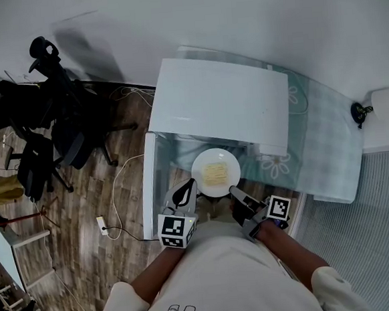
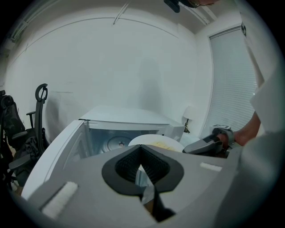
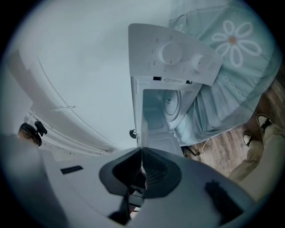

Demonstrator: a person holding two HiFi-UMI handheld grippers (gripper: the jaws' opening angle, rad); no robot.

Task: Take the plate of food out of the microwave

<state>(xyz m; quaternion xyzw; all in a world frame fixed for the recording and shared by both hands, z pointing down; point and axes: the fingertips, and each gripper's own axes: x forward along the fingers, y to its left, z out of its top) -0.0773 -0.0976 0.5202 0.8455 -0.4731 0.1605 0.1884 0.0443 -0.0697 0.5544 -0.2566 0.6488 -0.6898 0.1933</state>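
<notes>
The white plate (image 1: pixel 203 163) carrying pale yellow food (image 1: pixel 215 175) hangs in front of the white microwave (image 1: pixel 217 99), outside the cavity. My right gripper (image 1: pixel 232 190) is shut on the plate's near right rim; in the right gripper view the plate (image 3: pixel 141 129) runs edge-on out of the right gripper (image 3: pixel 141 151). My left gripper (image 1: pixel 187 185) sits at the plate's left rim, jaws shut with nothing clearly between them. In the left gripper view the left gripper (image 2: pixel 141 149) points at the plate (image 2: pixel 151 140) and the open cavity (image 2: pixel 111 144). The microwave door (image 1: pixel 149 182) stands open on the left.
The microwave stands on a table under a pale teal flowered cloth (image 1: pixel 321 141). Black office chairs (image 1: pixel 51 129) and a cable with a power strip (image 1: pixel 101 224) occupy the wood floor on the left. The empty turntable (image 3: pixel 171 102) shows inside the cavity.
</notes>
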